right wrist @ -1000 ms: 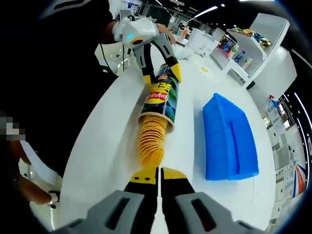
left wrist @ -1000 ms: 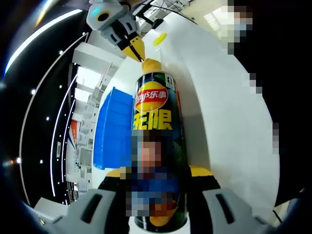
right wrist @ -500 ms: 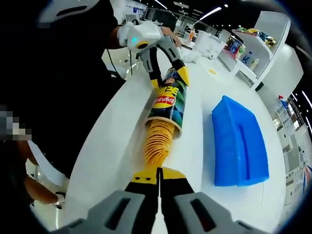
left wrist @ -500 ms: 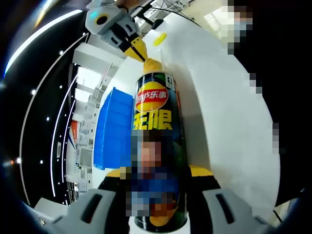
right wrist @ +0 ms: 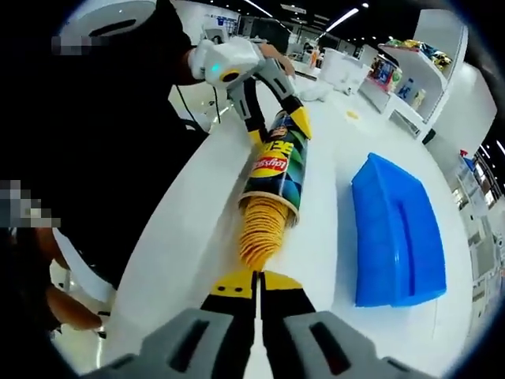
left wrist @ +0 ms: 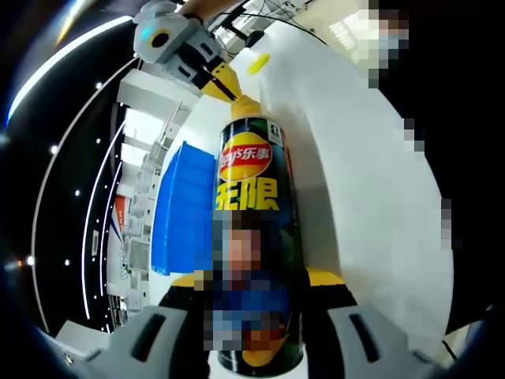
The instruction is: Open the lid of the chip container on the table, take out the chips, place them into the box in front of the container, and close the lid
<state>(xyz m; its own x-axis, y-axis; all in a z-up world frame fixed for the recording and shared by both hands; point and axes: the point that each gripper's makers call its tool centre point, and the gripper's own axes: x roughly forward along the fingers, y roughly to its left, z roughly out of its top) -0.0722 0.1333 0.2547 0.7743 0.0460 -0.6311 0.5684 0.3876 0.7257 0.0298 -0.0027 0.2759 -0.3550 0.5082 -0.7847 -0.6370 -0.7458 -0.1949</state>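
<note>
The chip can [left wrist: 254, 205], dark with a red and yellow logo, lies along the white table [left wrist: 371, 197], and my left gripper [left wrist: 256, 294] is shut on its base end. In the right gripper view the can [right wrist: 276, 170] points its open mouth at me, and a stack of chips [right wrist: 262, 229] sticks out of it. My right gripper [right wrist: 256, 278] is shut on the near end of that stack. From the left gripper view the right gripper [left wrist: 223, 83] sits just past the can's mouth. The yellow lid [left wrist: 258, 61] lies on the table beyond.
A blue box [right wrist: 398, 229] lies on the table beside the can, to its right in the right gripper view. A person in dark clothes [right wrist: 102, 158] stands along the table's edge. White shelves and counters [right wrist: 410, 71] stand beyond the table.
My right gripper has drawn slightly away from the can's mouth with the chip stack's end in it. The can and left gripper have stayed put.
</note>
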